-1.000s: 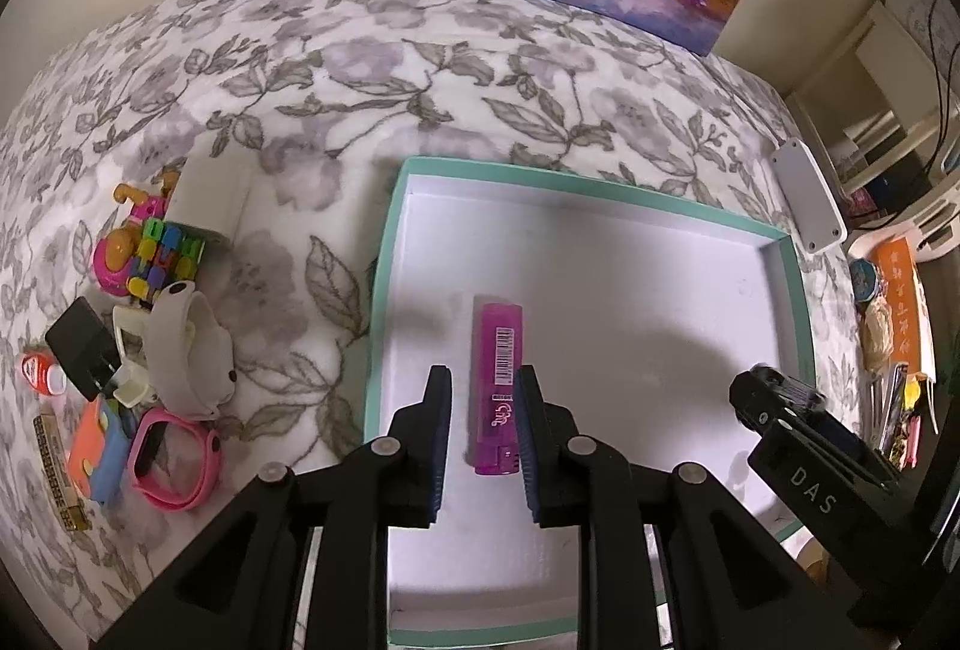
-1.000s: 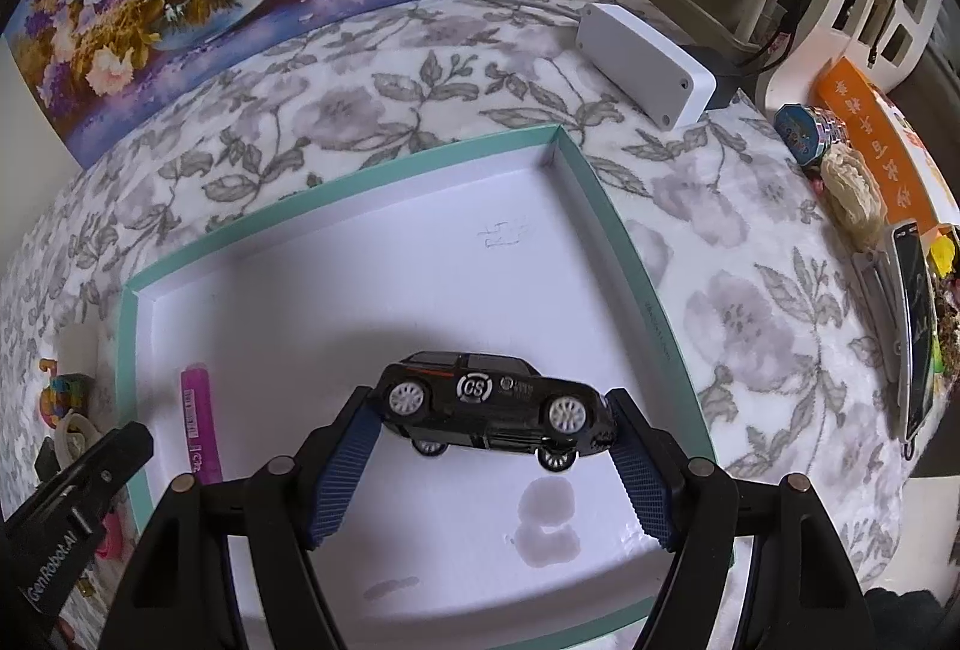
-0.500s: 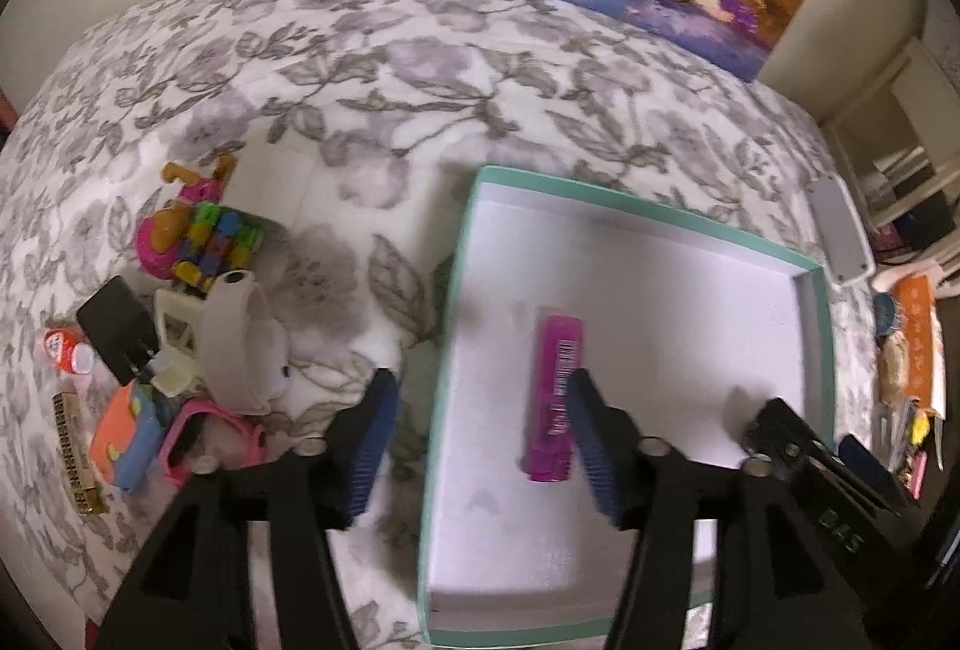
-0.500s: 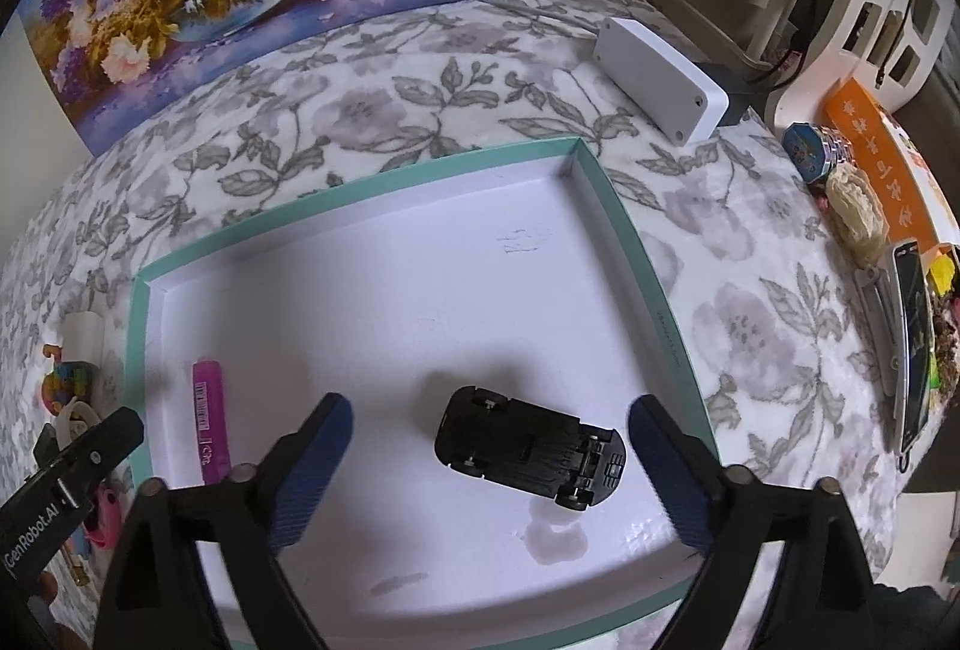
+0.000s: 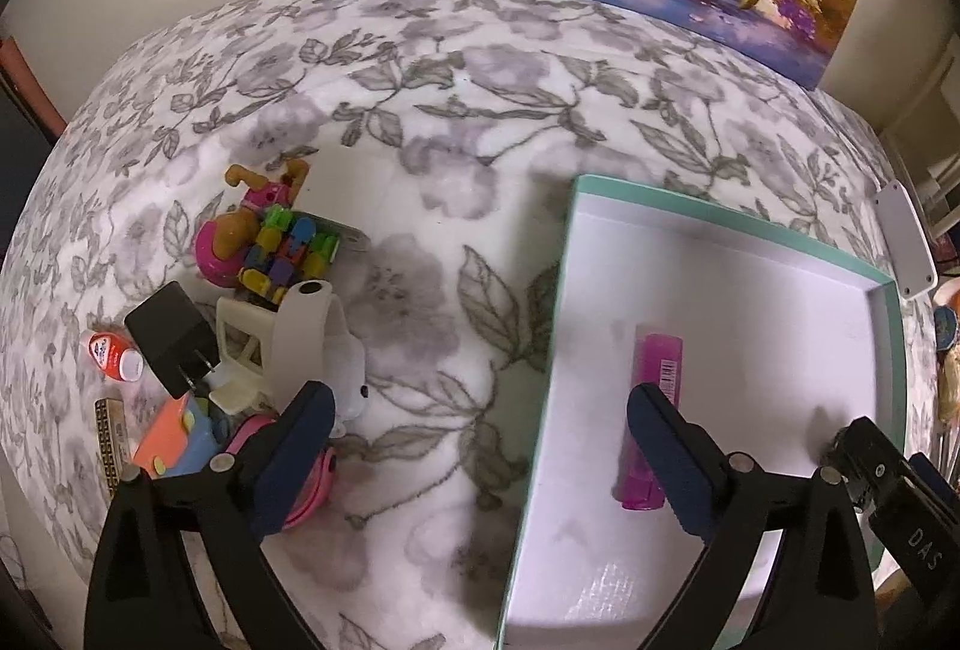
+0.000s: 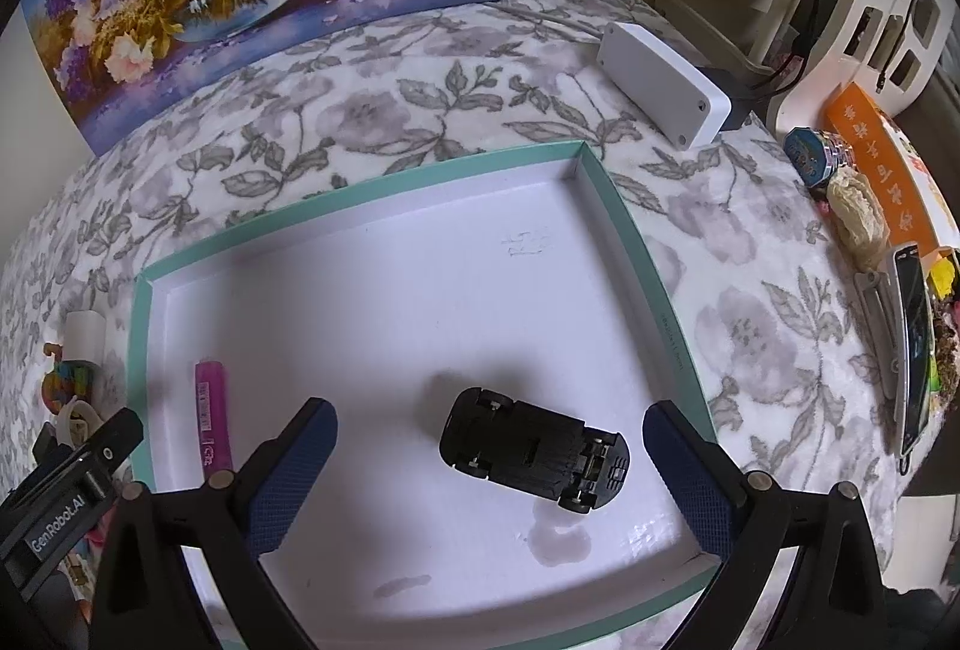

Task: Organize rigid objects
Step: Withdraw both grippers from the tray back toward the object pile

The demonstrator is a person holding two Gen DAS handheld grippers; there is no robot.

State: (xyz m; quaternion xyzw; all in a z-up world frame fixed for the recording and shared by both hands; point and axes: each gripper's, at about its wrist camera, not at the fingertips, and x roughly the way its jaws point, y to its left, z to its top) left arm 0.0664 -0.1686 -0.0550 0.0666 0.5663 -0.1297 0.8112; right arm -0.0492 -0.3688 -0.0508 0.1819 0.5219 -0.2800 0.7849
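The left gripper has just been opening and now gapes wide over the tray's left wall, gripping nothing; the pink lighter lies flat in the tray just beside its right finger. The right gripper stands released and wide, with the black car lying belly-up on the tray floor between its fingers, touching neither. A heap of toys sits left of the tray on the floral cloth.
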